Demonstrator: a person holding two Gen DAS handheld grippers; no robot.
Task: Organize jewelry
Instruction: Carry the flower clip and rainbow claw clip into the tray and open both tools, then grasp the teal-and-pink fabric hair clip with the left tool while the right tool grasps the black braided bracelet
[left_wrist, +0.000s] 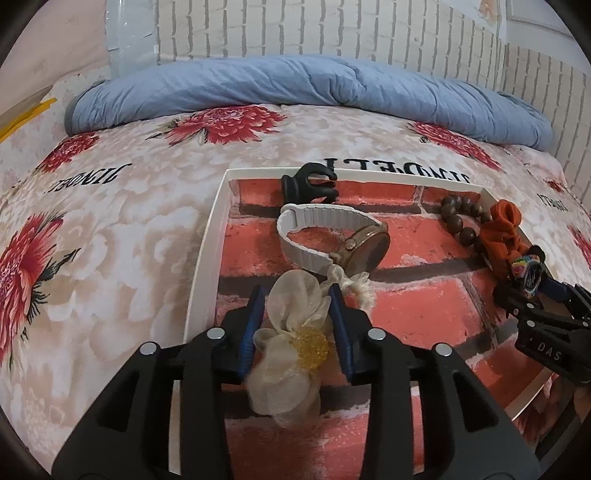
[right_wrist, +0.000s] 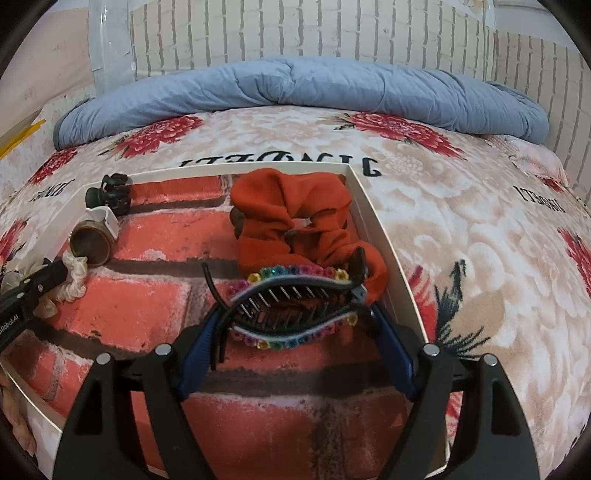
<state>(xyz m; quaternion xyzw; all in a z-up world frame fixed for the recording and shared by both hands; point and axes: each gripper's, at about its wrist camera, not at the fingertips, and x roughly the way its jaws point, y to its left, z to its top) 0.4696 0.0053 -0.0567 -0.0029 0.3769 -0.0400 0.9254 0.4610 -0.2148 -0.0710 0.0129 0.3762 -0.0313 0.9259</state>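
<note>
A white tray (left_wrist: 214, 236) lined with red brick-pattern paper lies on the bed. A cream fabric flower hair tie (left_wrist: 295, 332) with a yellow beaded centre rests on the tray floor. My left gripper (left_wrist: 295, 291) stands open around it, its blue pads just beside the petals. My right gripper (right_wrist: 291, 310) is shut on an opened banana hair clip (right_wrist: 295, 275) edged with coloured flowers, near the tray's right wall (right_wrist: 373, 210). An orange scrunchie (right_wrist: 295, 218) lies just behind the clip. The left wrist view shows the right gripper (left_wrist: 535, 284) at the tray's right side.
In the tray are also a gold watch with a white strap (left_wrist: 369, 247), a black claw clip (left_wrist: 306, 184) and a brown wooden bead bracelet (left_wrist: 458, 218). A floral blanket (left_wrist: 110, 240) surrounds the tray. A rolled blue duvet (left_wrist: 295, 85) lies against the brick-pattern wall.
</note>
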